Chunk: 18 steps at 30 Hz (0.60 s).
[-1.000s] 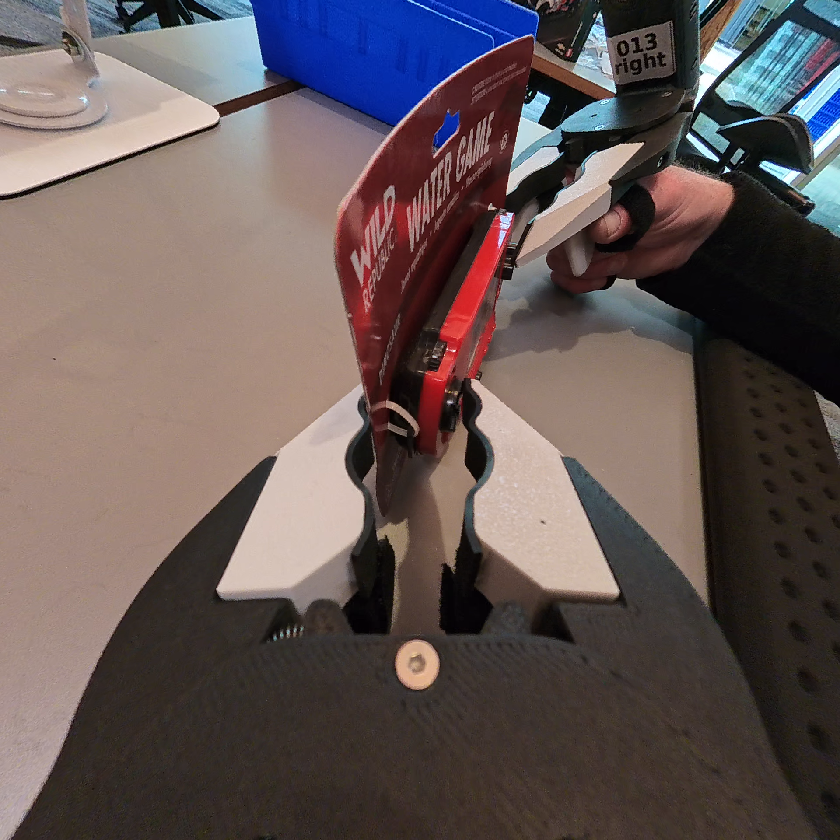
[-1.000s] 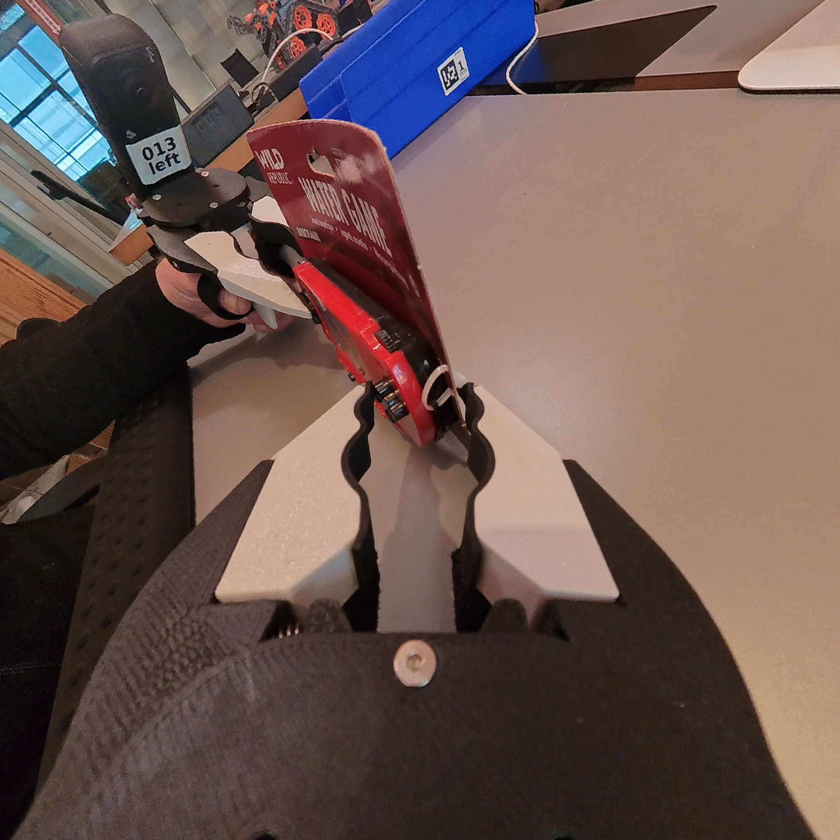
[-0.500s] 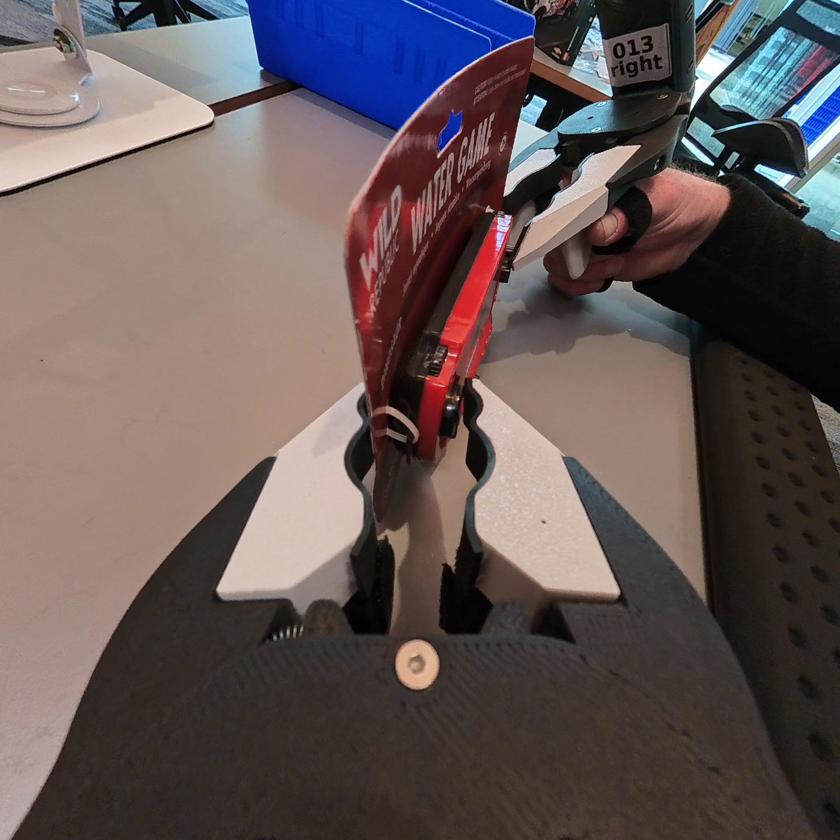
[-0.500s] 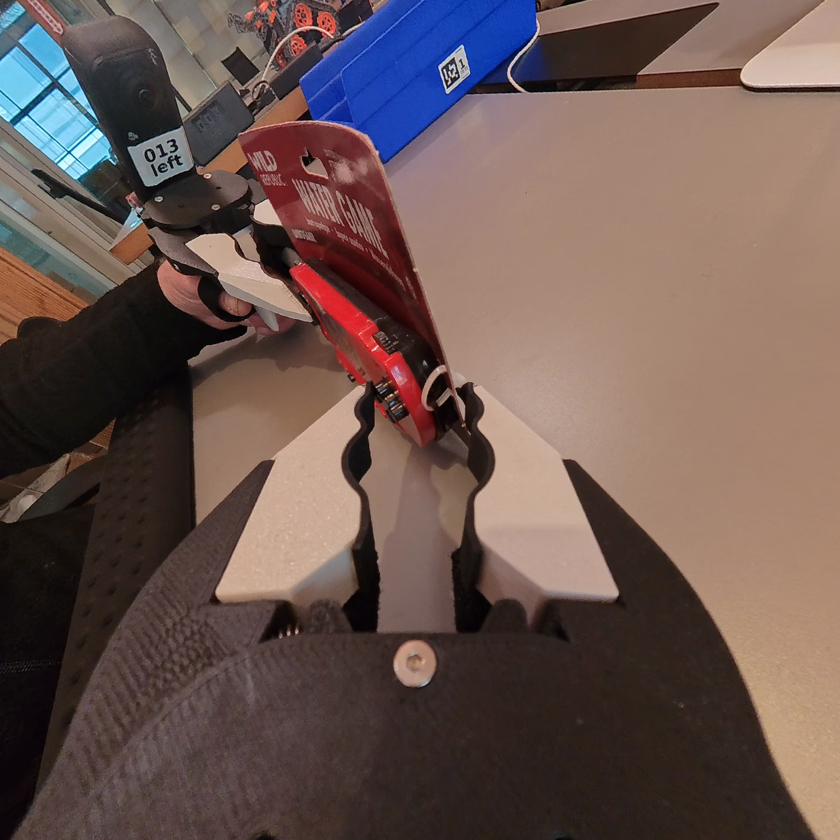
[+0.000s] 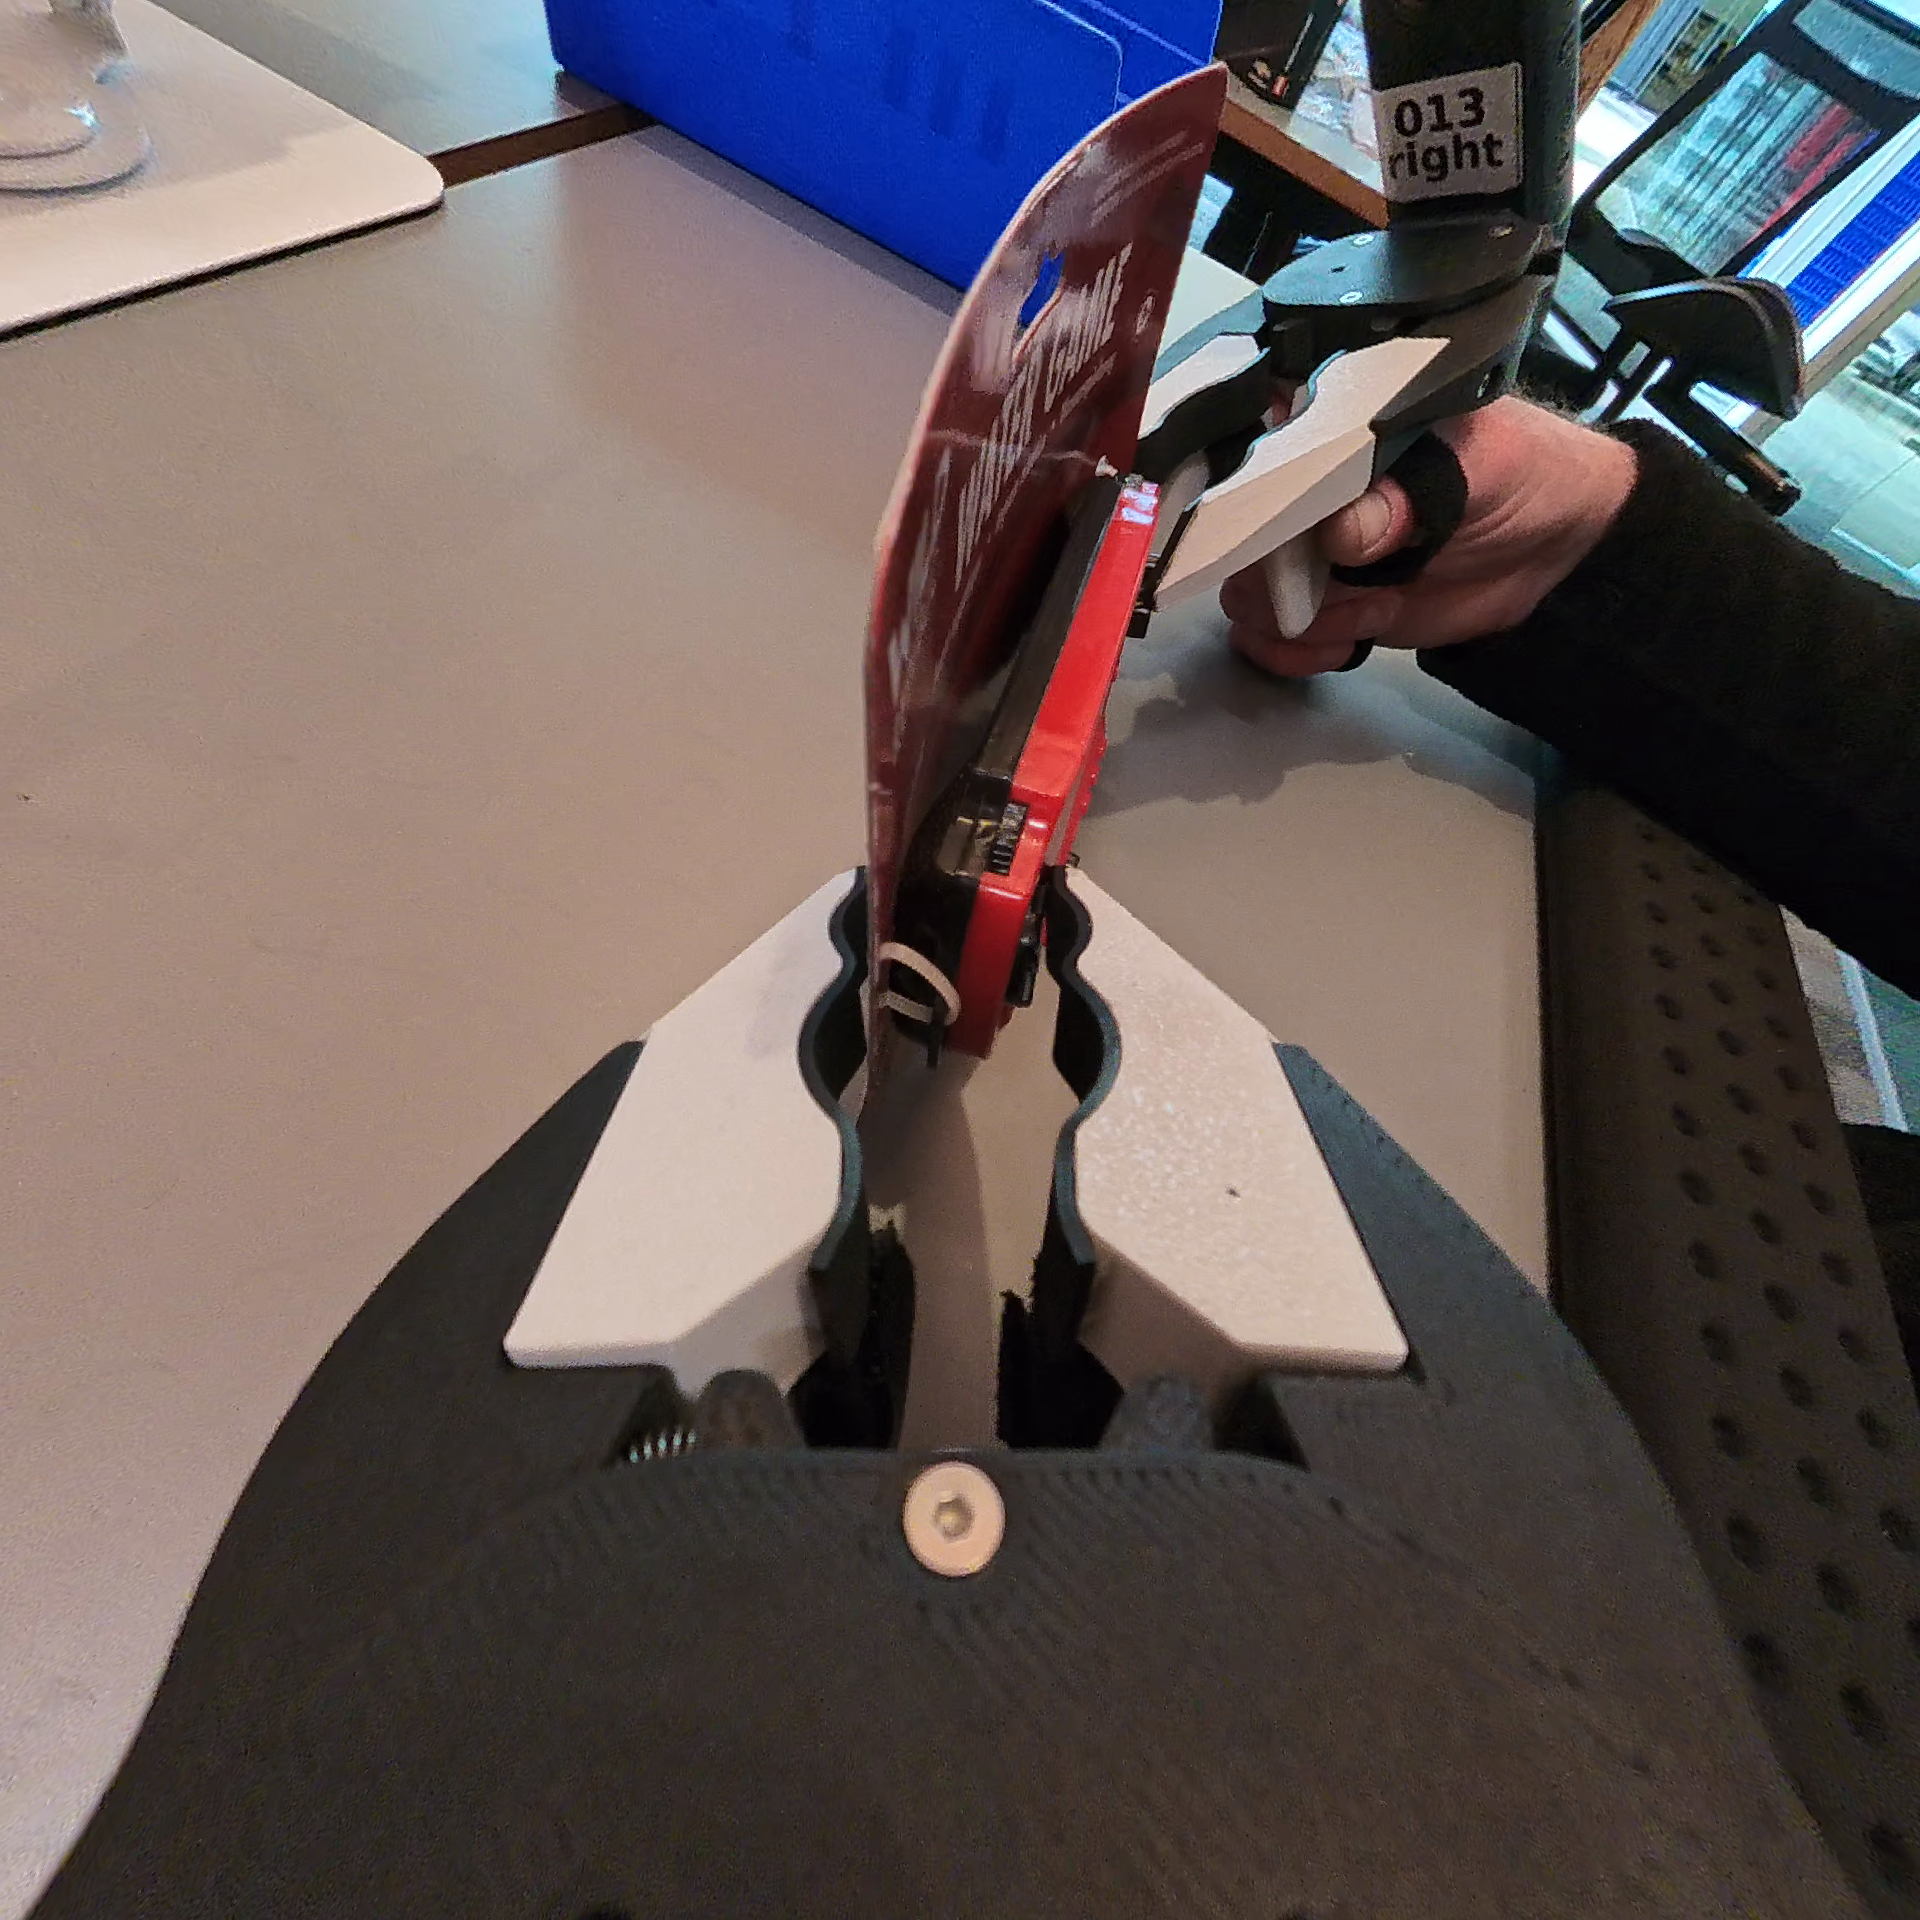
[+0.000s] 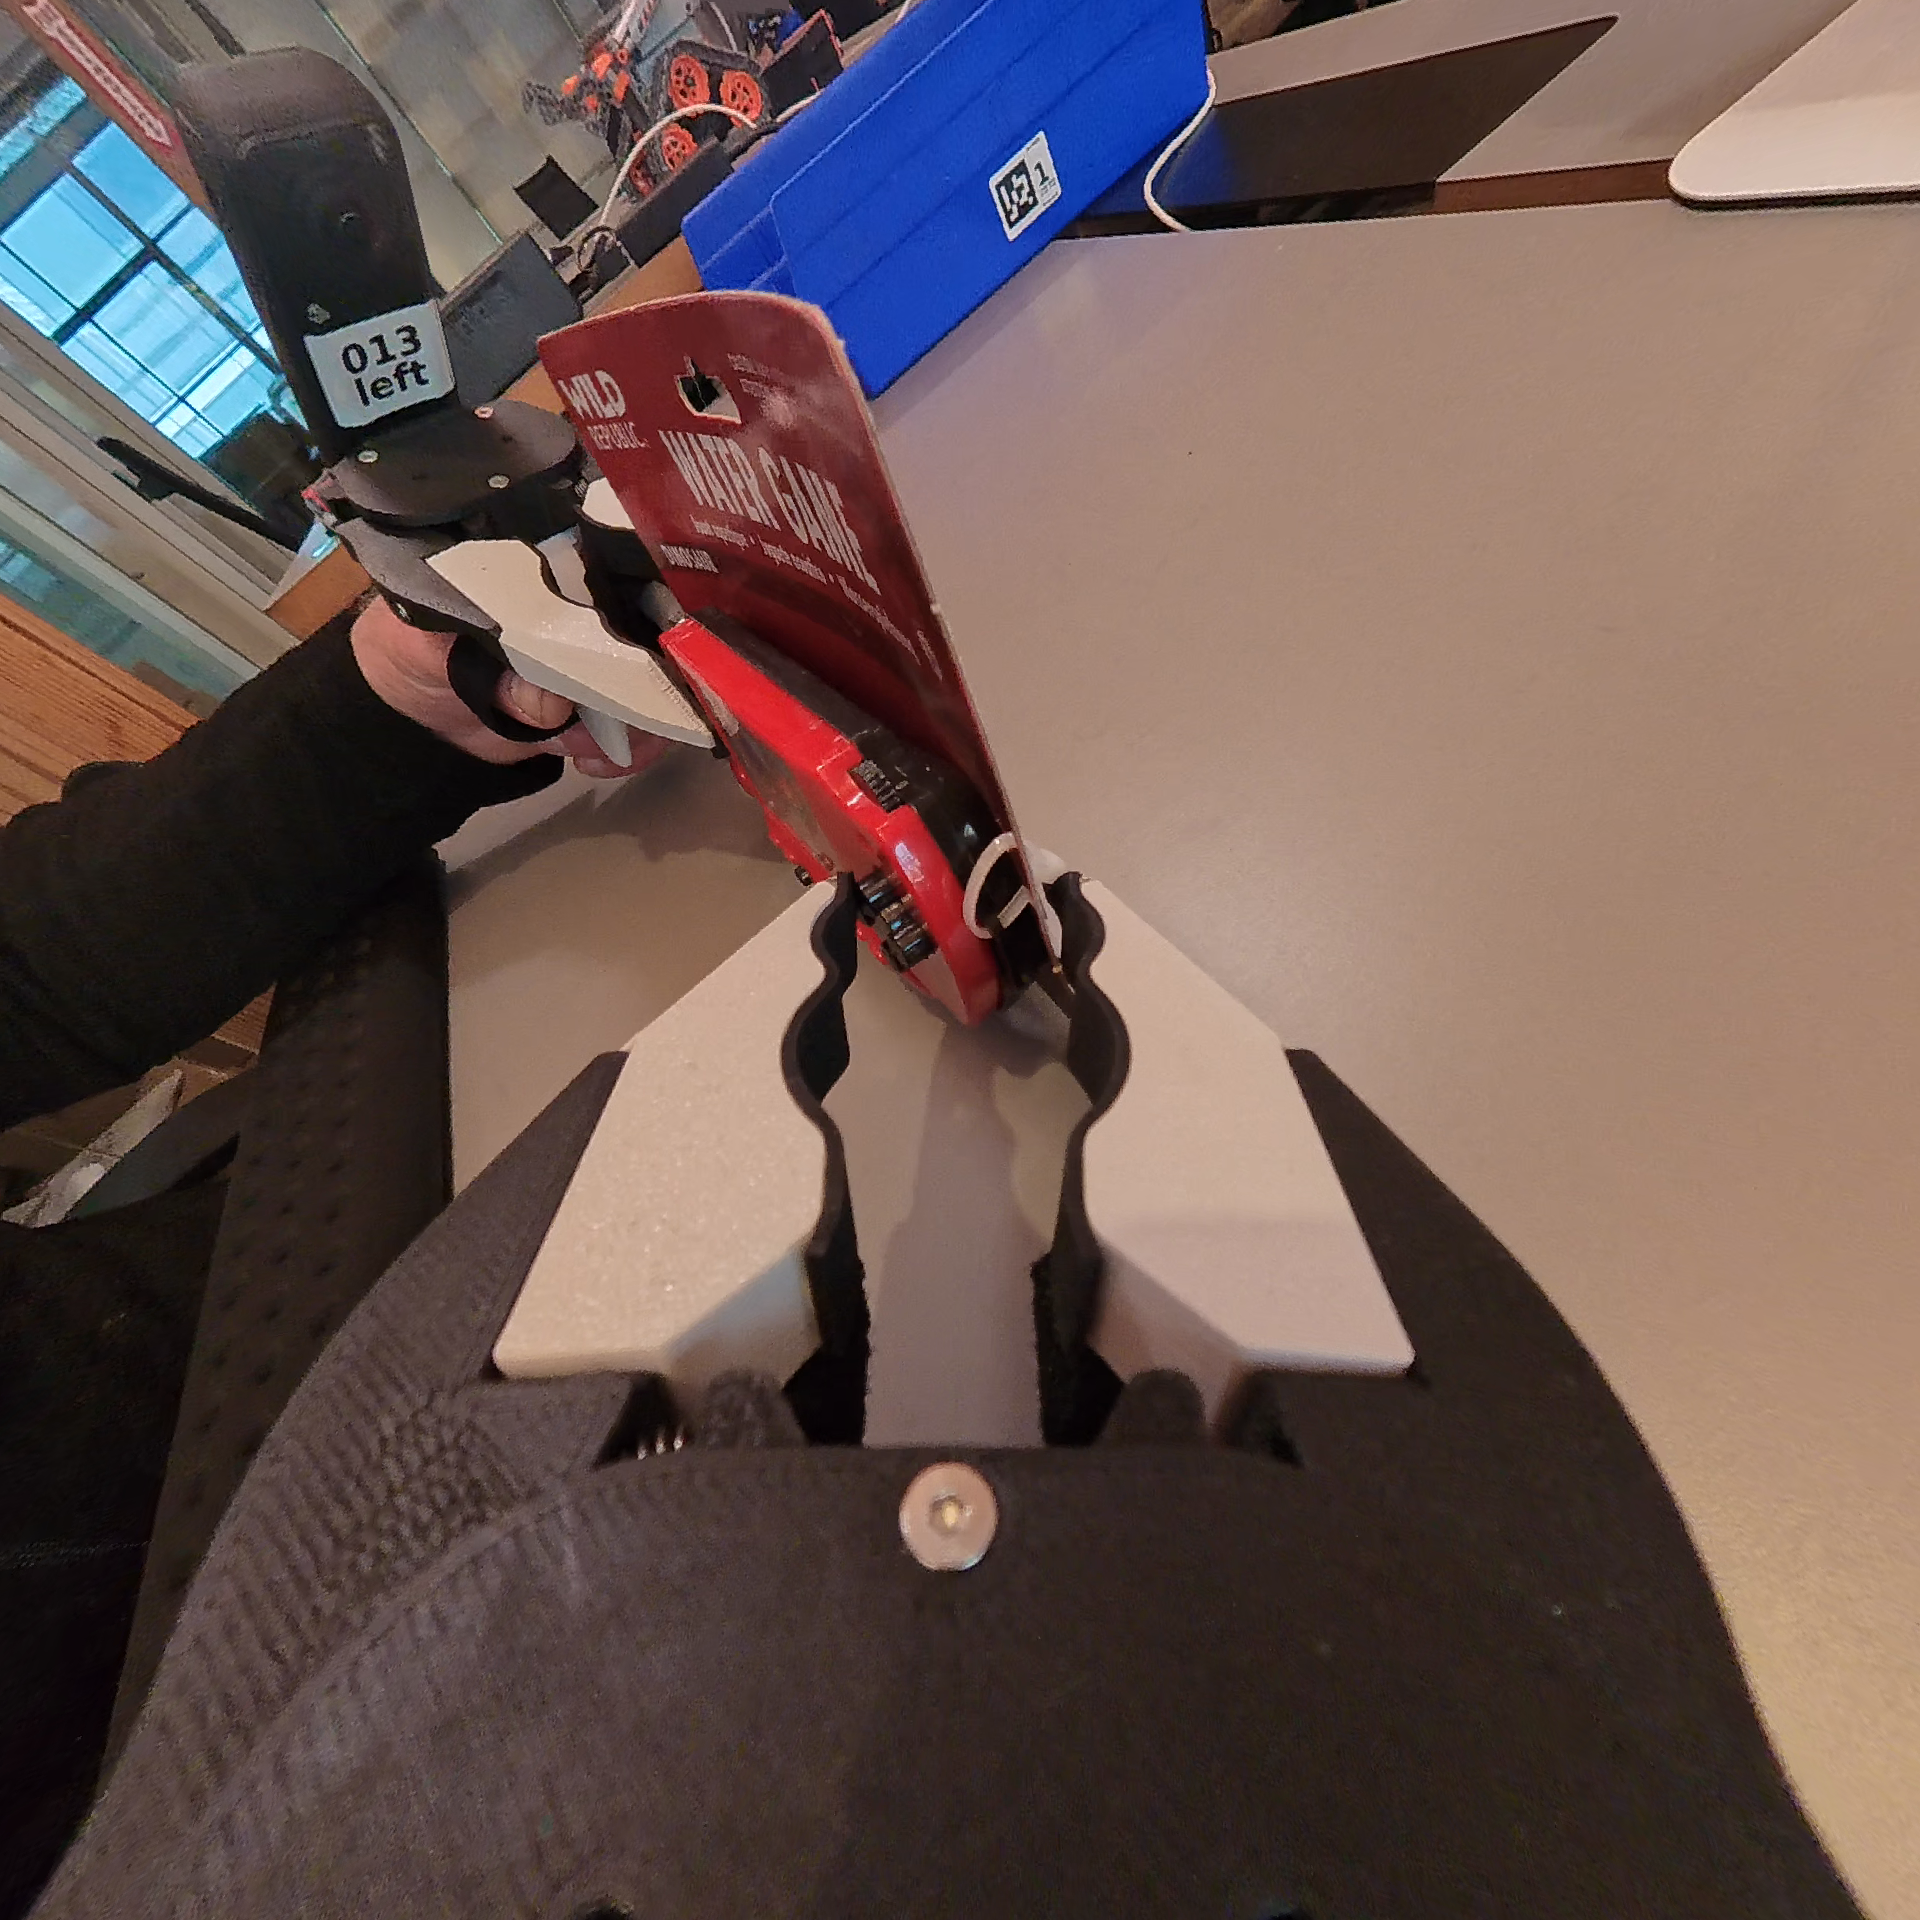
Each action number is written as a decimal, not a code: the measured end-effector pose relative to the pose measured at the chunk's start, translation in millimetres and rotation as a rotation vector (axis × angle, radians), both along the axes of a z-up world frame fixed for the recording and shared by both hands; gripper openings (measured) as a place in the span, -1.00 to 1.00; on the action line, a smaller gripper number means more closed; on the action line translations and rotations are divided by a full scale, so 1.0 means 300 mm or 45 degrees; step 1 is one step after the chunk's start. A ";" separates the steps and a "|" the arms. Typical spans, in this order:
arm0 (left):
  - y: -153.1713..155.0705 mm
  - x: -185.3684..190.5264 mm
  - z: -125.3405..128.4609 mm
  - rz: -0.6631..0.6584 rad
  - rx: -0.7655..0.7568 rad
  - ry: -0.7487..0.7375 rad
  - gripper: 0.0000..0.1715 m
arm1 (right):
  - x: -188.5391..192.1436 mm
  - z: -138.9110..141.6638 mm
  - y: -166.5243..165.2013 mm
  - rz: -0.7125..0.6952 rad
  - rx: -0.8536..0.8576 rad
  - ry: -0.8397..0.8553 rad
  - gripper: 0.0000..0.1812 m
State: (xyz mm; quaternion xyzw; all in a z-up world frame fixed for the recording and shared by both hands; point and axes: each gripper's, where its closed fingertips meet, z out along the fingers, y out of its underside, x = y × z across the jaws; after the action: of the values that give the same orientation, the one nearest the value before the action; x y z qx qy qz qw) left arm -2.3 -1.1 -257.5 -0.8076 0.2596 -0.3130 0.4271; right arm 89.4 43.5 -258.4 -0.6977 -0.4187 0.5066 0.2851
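A red handheld toy game (image 5: 1049,810) is tied with white zip ties to a red backing card (image 5: 1018,468). Both grippers hold it edge-up above the grey table (image 5: 416,623). My left gripper (image 5: 961,935) is shut on one end of the toy and card. My right gripper (image 6: 956,914) is shut on the other end, with one finger on the toy's black buttons and the other on the card (image 6: 790,540). Each gripper shows far off in the other's view: the right gripper (image 5: 1174,520) and the left gripper (image 6: 665,675), each in a person's hand.
A blue bin (image 5: 883,94) stands at the table's far edge; it also shows in the right wrist view (image 6: 935,187). A white pad (image 5: 208,208) with a glass object lies far left. A black perforated chair back (image 5: 1714,1143) runs along the near edge. A dark flat mat (image 6: 1351,125) lies behind.
Both grippers keep their grip. The package has turned slightly, so its card shows more edge-on in the left wrist view, and the background has shifted a little left.
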 end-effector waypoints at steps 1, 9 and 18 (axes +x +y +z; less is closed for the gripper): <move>0.003 -0.002 0.000 0.003 -0.007 -0.007 -0.63 | 0.000 0.000 0.000 -0.001 -0.002 0.001 -0.59; 0.026 0.010 -0.014 0.015 -0.031 -0.013 -0.57 | -0.003 -0.001 0.002 -0.007 -0.010 0.009 -0.59; 0.029 0.015 -0.013 0.005 -0.072 -0.049 -0.60 | -0.007 0.000 0.011 -0.019 -0.024 0.017 -0.59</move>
State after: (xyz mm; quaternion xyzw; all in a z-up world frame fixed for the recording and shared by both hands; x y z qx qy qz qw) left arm 2.4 7.6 -261.5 -0.8137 0.2408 -0.3349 0.4097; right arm 87.4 46.6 -258.5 -0.7002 -0.4067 0.5129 0.2851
